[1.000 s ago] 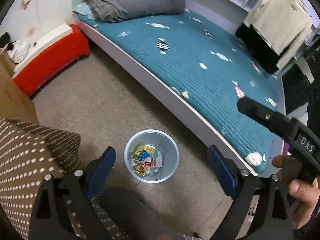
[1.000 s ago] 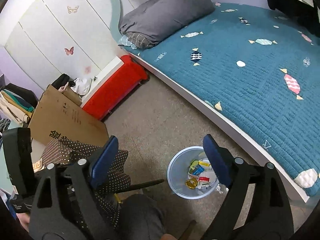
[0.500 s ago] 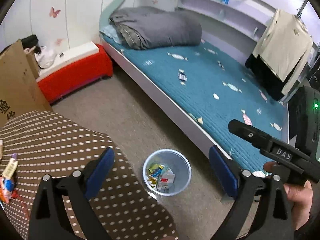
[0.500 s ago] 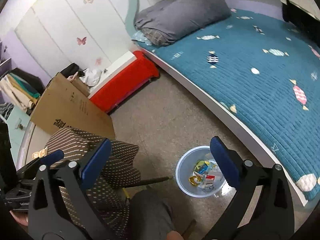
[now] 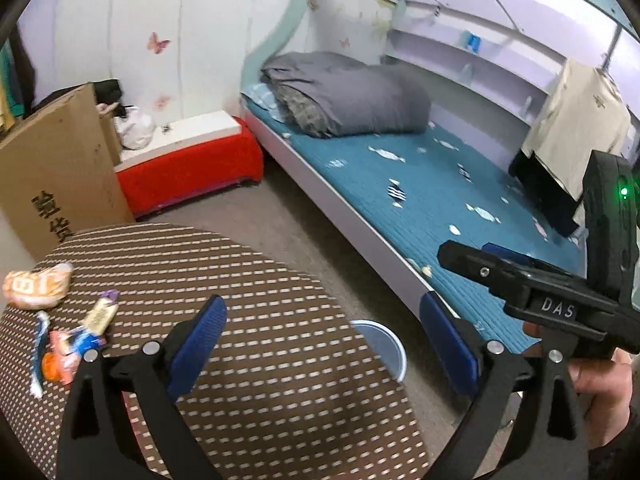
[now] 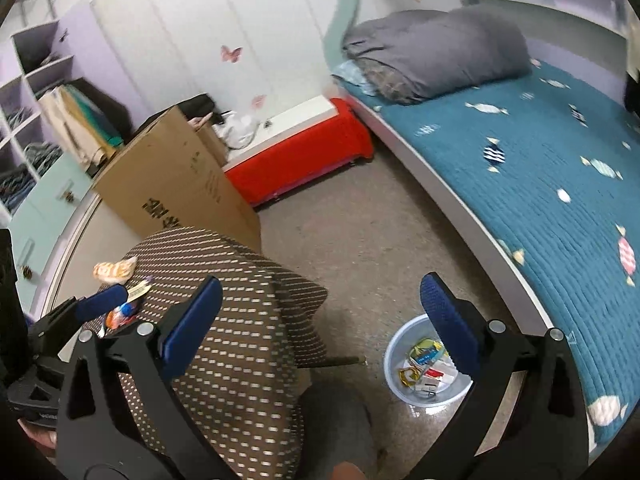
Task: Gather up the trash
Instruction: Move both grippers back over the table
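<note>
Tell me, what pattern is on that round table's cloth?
Brown with rows of small white dashes; the tablecloth shows best in the left wrist view.

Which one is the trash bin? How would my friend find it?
Find the big bed with the teal blanket. On the floor between it and the brown dotted table stands the trash bin. It is the only round pale-blue tub, with colorful wrappers inside.

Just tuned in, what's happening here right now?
A person is clearing trash with two handheld claws. The left claw and the right claw are both open and hold nothing. Several wrappers lie on the brown dotted table, near its left edge. The blue bin on the floor beside the bed already holds some wrappers. Neither claw touches any trash at this moment.
</note>
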`<state>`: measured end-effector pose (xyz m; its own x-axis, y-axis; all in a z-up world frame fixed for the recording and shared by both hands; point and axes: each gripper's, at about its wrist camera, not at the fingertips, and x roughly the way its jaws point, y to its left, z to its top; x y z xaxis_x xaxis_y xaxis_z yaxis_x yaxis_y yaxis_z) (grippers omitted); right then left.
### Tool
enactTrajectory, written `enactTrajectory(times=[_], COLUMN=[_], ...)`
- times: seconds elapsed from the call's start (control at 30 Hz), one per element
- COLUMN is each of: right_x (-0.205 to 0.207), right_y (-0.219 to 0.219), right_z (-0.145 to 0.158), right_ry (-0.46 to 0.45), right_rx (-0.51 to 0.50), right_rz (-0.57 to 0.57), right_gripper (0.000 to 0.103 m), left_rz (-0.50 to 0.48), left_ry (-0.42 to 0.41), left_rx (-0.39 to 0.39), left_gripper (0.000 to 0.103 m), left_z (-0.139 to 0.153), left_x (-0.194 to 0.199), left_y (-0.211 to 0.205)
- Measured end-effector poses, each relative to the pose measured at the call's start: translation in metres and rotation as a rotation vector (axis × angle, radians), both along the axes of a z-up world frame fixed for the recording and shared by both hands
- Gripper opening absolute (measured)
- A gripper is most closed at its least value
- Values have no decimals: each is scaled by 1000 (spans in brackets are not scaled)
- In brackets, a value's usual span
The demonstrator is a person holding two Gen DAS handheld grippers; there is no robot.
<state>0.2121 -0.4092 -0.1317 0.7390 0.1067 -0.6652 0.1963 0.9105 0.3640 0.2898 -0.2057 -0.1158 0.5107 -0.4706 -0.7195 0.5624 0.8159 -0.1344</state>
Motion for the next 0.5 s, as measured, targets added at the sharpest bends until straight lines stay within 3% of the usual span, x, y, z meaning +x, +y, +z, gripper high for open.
enactTrajectory(times=[0.5], right_x=[40], right_y=[104], right_z=[20], right_ry=[-17], right_rx=[-34], right_rz=[216], right_gripper=[97], left_rz=[230], left_ry=[-29], left_rx=[-48], left_gripper=[95], left_z=[9], left_x=[10], left_y=[122])
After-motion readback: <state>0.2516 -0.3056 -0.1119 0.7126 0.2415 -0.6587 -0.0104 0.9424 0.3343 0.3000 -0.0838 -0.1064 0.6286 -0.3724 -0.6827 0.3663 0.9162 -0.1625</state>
